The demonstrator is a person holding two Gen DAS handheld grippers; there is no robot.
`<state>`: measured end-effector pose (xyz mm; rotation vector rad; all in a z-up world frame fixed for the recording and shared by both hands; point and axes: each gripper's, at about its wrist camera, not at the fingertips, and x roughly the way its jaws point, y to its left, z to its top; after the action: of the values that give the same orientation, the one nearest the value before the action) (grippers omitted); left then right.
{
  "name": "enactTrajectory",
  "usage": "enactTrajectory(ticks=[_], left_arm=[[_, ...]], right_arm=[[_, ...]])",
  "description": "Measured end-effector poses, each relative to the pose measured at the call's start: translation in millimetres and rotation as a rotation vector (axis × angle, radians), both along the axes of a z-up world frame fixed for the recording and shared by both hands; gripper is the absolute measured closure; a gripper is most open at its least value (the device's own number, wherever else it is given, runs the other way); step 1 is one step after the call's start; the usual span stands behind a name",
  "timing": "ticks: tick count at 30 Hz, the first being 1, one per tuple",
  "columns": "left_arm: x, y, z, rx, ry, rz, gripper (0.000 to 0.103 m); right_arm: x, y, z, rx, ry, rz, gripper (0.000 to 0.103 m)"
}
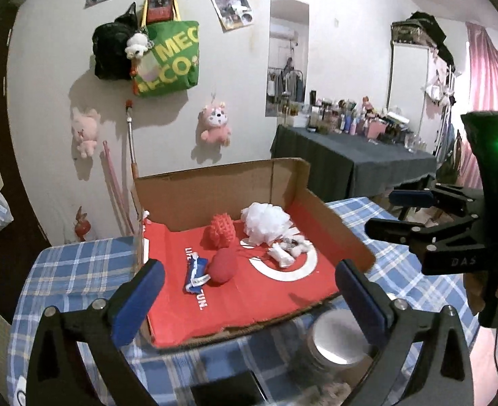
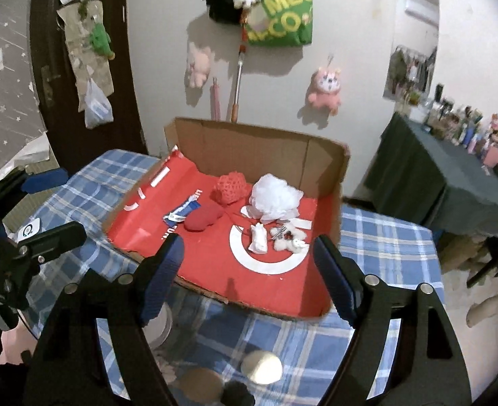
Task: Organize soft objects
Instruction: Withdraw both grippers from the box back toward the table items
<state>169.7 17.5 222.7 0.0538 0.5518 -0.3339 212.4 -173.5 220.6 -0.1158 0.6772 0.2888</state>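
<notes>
A shallow cardboard box [image 1: 337, 223] with a red inside [image 2: 215, 264] lies on the blue plaid table. In it lie a red knitted piece [image 1: 220, 231], a red soft ball [image 1: 222, 265], a blue and white item [image 1: 194, 272], a white puff [image 1: 265, 221] and small white plush toys [image 1: 287, 250]. The same things show in the right wrist view: knitted piece [image 2: 230, 187], ball [image 2: 203, 218], puff [image 2: 276, 199], plush toys [image 2: 279, 238]. My left gripper [image 1: 245, 299] is open and empty before the box. My right gripper [image 2: 249, 282] is open and empty too, above the box's near edge.
A round metal tin [image 1: 337, 341] stands near the table's front edge. A pale round object [image 2: 260, 367] lies on the plaid cloth [image 2: 384, 237] below my right gripper. A dark-clothed table [image 1: 350, 155] crowded with bottles stands at the right. Bags and plush toys hang on the wall.
</notes>
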Motion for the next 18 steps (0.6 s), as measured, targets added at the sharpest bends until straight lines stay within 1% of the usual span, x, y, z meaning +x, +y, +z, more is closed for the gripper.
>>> enactTrajectory(ticks=[3,4,7,9,10,12,15,18], left_arm=[[-20,2,3,-0.015,-0.035,0.001,0.0],[-29,2,5,-0.022,-0.054,0.007,0.0],[-49,1,5,-0.043,-0.07,0.0,0.0],[-61,0,4,-0.048,-0.091,0.011,0.0],[-69,0,3,-0.048,-0.106,0.012,0.0],[-81,1,1,-0.056,-0.124,0.023,0.0],[-100,3,-3,-0.075,-0.147,0.029,0.0],[-120,4,-9,-0.08,-0.187,0.056,0.0]], right_arm=[[-31,1,7,-0.008,-0.062,-0.008,0.018],[-41,2,9,-0.01,-0.087,-0.011,0.018],[-64,2,13,0.038,-0.108,-0.006,0.018],[-80,4,15,0.035,-0.141,-0.011,0.018],[-91,5,16,0.018,-0.172,-0.024,0.018],[-108,6,15,0.009,-0.207,-0.048,0.014],[-128,4,11,0.032,-0.232,-0.05,0.014],[-151,5,1,0.019,-0.269,-0.085,0.014]])
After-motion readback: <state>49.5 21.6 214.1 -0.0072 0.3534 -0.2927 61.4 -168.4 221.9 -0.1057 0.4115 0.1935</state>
